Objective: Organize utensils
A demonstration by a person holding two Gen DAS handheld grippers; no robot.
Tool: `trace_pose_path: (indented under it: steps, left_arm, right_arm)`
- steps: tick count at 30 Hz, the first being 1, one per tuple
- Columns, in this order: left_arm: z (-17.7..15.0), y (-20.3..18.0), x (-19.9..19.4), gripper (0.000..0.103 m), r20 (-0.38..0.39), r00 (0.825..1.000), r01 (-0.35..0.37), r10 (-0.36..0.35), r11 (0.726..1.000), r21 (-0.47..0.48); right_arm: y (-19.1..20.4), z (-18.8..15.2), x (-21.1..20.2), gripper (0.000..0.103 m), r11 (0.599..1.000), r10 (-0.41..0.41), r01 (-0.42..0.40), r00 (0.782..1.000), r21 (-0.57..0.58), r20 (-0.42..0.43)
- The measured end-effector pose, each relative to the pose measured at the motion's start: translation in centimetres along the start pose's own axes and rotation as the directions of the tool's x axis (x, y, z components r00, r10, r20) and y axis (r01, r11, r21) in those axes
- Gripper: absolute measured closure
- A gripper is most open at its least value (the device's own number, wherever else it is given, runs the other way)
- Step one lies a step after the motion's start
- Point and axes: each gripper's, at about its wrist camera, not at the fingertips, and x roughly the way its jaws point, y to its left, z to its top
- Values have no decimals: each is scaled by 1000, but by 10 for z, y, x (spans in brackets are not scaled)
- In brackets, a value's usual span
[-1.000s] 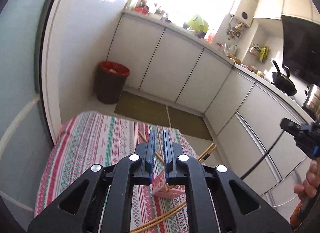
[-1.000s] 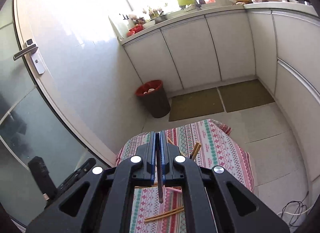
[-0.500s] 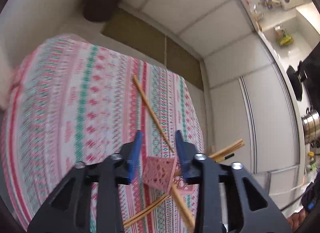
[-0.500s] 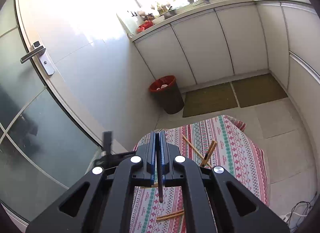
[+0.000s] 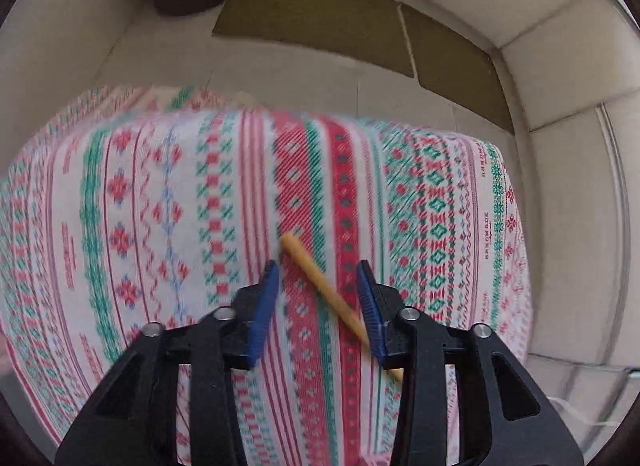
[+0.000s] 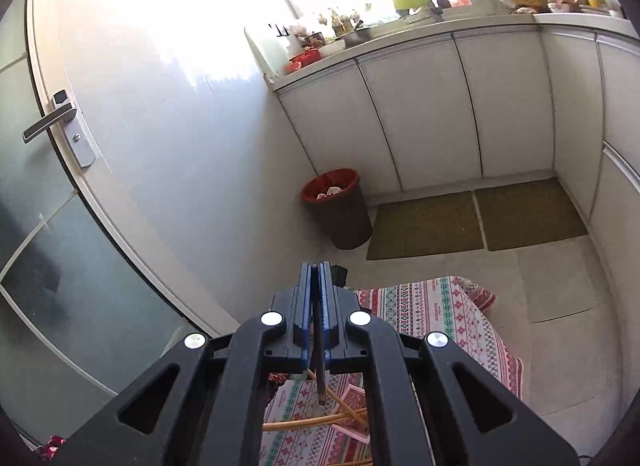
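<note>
Hovering low over the table (image 5: 120,193), my left claw (image 5: 318,298) had its black, ribbed-looking arms spread and its blue fingertips (image 5: 262,306) apart, released, gripping nothing. Between them lay a bamboo chopstick (image 5: 320,286), pale yellow, smooth and round-ended, slanting from its blunt tip near the left pad down to the right pad, where it passed under the finger. I could not tell whether it touched either pad. It rested on the tablecloth (image 5: 180,225), a woven-looking fabric in long stripes of red, green, pink and white, patterned with diamonds, crosses and zigzags. Small printed words ran along the stripes near its right edge, too blurred for me to read. Beyond the table's far edge I saw pale floor tiles and two flat olive-brown mats (image 5: 320,13).

My right claw (image 6: 319,298) was clenched on a dark chopstick (image 6: 319,350), thin and straight, pinched between the blue pads with its lower end hanging down past the black frame. Below it, on the same striped cloth (image 6: 432,306), lay crossed yellow chopsticks (image 6: 312,422) and part of a pink lattice-walled holder (image 6: 354,394), lying on its side as far as I could tell. Farther off stood a round dark bin (image 6: 340,213) with a red liner, plain white flat-fronted cabinets (image 6: 420,113), and a frosted glass door with a metal lever handle (image 6: 50,121). Bright window light washed out the cluttered worktop.
</note>
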Motion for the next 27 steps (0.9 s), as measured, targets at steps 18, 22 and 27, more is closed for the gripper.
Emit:
trace_pose_path:
  steps: [18, 22, 27]
  left_arm:
    - [-79, 28, -201, 97, 647, 752, -172, 125, 985, 11]
    - [-130, 23, -275, 97, 722, 684, -175, 100, 984, 30]
    - [-193, 4, -352, 97, 800, 595, -178, 70, 983, 46]
  right_arm:
    - [5, -6, -6, 99, 999, -24, 25, 1000, 47, -14]
    - [12, -9, -22, 99, 998, -27, 27, 1000, 65, -5]
    - [14, -21, -38, 99, 994, -86, 86, 996, 70, -7]
